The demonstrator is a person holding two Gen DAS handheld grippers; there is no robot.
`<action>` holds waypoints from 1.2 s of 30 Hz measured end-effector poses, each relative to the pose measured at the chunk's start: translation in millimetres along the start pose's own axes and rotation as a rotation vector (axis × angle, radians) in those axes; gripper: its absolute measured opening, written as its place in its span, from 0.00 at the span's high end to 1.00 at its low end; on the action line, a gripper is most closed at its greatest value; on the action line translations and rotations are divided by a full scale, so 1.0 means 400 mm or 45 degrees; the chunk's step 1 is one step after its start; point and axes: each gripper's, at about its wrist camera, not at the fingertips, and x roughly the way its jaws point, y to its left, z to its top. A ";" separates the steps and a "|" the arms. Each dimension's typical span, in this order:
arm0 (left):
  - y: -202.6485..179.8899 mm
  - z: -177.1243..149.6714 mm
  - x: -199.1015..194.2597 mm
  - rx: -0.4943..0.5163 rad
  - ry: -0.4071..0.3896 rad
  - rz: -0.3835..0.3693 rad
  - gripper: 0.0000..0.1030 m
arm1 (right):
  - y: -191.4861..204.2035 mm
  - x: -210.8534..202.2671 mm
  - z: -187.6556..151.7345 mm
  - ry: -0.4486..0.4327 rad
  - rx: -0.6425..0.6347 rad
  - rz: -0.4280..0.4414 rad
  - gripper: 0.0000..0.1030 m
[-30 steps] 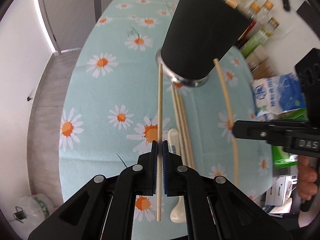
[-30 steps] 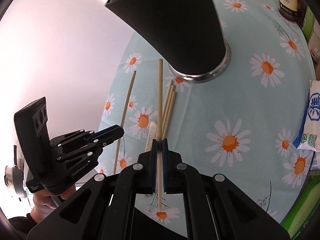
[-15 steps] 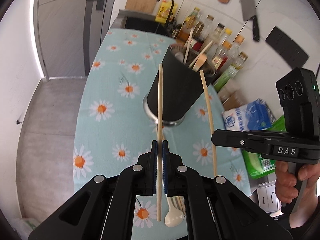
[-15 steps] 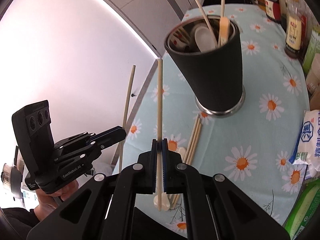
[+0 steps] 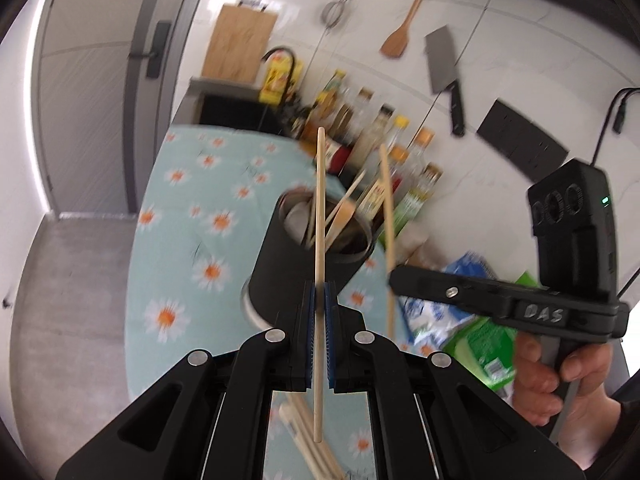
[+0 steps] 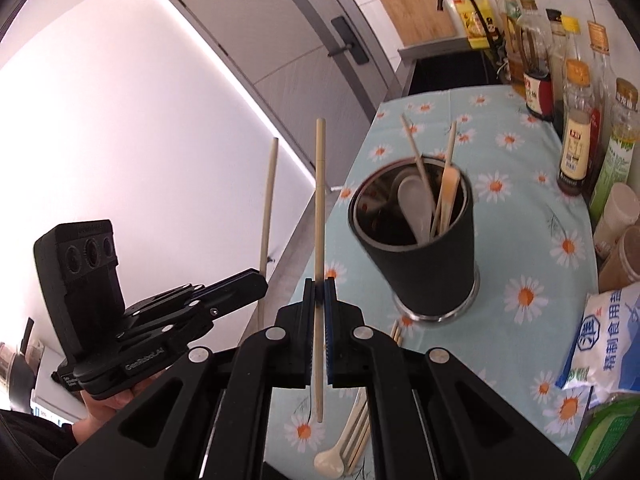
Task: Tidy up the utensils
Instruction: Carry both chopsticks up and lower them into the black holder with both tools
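Left gripper (image 5: 319,300) is clamped on a pale wooden chopstick (image 5: 319,216); right gripper (image 6: 319,300) likewise grips a second wooden chopstick (image 6: 319,216). Both sticks stand upright, raised beside the black cylindrical utensil holder (image 6: 424,256), not yet inserted. Holder already contains a white spoon and several sticks. Remaining on the daisy-print tablecloth (image 6: 520,264): loose chopsticks (image 6: 362,428) and a white ceramic spoon (image 6: 330,468).

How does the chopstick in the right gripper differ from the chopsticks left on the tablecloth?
The held chopstick is clamped upright in the right gripper, clear of the tablecloth; the loose chopsticks lie flat on it beside a white spoon. The held chopstick is single; the loose chopsticks are bunched. All look like pale wood.
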 end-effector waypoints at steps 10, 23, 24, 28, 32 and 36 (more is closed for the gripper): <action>-0.028 0.110 0.035 0.071 -0.219 -0.105 0.97 | -0.048 -0.040 0.117 -0.193 0.016 -0.012 0.95; -0.016 0.212 0.077 0.061 -0.439 -0.163 0.97 | -0.075 -0.065 0.210 -0.405 -0.035 -0.026 0.95; -0.016 0.212 0.083 0.060 -0.452 -0.167 0.97 | -0.078 -0.064 0.211 -0.418 -0.039 -0.032 0.95; -0.010 0.203 0.116 0.065 -0.462 -0.166 0.97 | -0.093 -0.047 0.207 -0.451 -0.042 -0.062 0.95; 0.005 0.177 0.155 0.052 -0.433 -0.161 0.97 | -0.114 -0.020 0.192 -0.462 -0.040 -0.090 0.95; 0.023 0.142 0.197 0.040 -0.388 -0.148 0.97 | -0.128 0.007 0.168 -0.466 -0.052 -0.128 0.95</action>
